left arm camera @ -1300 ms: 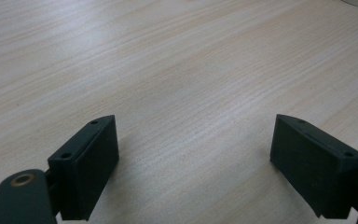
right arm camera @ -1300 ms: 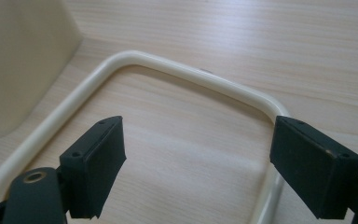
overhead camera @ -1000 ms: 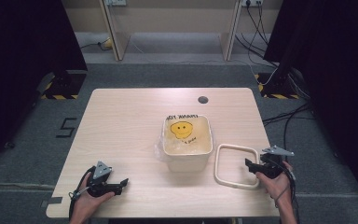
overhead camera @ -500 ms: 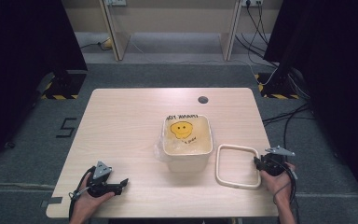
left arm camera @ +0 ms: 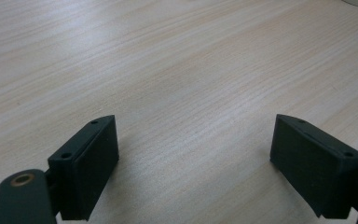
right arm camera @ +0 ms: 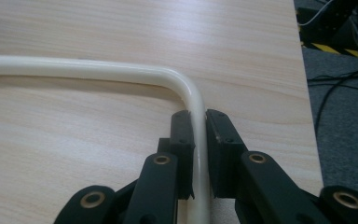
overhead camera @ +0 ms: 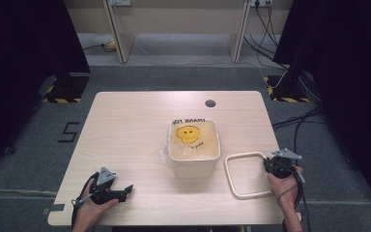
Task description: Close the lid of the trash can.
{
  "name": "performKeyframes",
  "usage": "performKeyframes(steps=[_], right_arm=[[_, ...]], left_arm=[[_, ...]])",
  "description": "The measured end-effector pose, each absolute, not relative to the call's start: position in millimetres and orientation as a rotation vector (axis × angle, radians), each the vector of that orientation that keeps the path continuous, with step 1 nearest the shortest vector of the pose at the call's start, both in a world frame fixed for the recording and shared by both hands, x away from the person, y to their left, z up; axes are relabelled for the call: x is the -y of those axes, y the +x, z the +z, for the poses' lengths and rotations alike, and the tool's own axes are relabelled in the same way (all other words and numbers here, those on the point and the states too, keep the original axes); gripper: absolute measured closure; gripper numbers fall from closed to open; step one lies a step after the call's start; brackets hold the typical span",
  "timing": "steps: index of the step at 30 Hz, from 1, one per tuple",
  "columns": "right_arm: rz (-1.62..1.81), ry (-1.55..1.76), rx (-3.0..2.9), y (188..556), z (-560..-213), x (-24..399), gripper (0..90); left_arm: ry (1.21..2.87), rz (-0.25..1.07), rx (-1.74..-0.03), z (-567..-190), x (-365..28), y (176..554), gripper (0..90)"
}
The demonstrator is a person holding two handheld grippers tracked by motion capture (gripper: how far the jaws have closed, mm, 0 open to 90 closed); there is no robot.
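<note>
A cream square frame (overhead camera: 245, 175) lies flat on the wooden table (overhead camera: 135, 130), right of a cream bin (overhead camera: 194, 146) lined with clear plastic and showing a yellow smiley. My right gripper (overhead camera: 269, 166) sits at the frame's right side; its jaws have just been closing and now pinch the frame's rail (right arm camera: 197, 121) just below the rounded corner. My left gripper (overhead camera: 124, 190) rests near the front left edge, lying on the table with its jaws wide apart over bare wood (left arm camera: 191, 116).
A dark round grommet (overhead camera: 210, 103) sits near the table's far edge. The right table edge (right arm camera: 307, 116) runs close beside my right gripper, with cables on the grey floor beyond. Dark curtains flank both sides.
My right gripper has slid left onto the frame's right rail and its jaws have closed on it. The left hand has stayed where it was.
</note>
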State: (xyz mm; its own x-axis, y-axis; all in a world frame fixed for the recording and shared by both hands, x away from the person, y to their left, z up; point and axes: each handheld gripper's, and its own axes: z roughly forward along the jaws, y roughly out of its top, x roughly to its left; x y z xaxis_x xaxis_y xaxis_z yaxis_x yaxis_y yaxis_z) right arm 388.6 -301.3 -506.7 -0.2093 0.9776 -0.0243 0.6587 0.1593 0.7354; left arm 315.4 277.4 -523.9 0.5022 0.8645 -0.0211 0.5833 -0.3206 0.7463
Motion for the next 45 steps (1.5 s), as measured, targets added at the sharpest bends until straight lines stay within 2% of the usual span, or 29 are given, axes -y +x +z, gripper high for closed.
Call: performKeyframes(steps=[12, 18, 24, 33, 45], right_arm=[[1.051, 1.493, -1.833, 380, -452, 310, 81.7], [1.15, 1.395, -1.847, 385, -413, 293, 81.7], [1.221, 1.302, -1.904, 393, -386, 264, 81.7], [1.255, 1.204, -2.007, 409, -368, 209, 81.7], [1.255, 1.181, -2.121, 429, -366, 151, 81.7]], left_arm=[[2.008, 0.465, -1.155, -520, -276, 312, 17.2], [1.933, 0.489, -1.103, -498, -264, 305, 17.2], [1.946, 0.466, -1.019, -482, -243, 297, 17.2], [1.931, 0.444, -0.934, -459, -209, 291, 15.8], [1.884, 0.465, -0.804, -429, -151, 293, 15.5]])
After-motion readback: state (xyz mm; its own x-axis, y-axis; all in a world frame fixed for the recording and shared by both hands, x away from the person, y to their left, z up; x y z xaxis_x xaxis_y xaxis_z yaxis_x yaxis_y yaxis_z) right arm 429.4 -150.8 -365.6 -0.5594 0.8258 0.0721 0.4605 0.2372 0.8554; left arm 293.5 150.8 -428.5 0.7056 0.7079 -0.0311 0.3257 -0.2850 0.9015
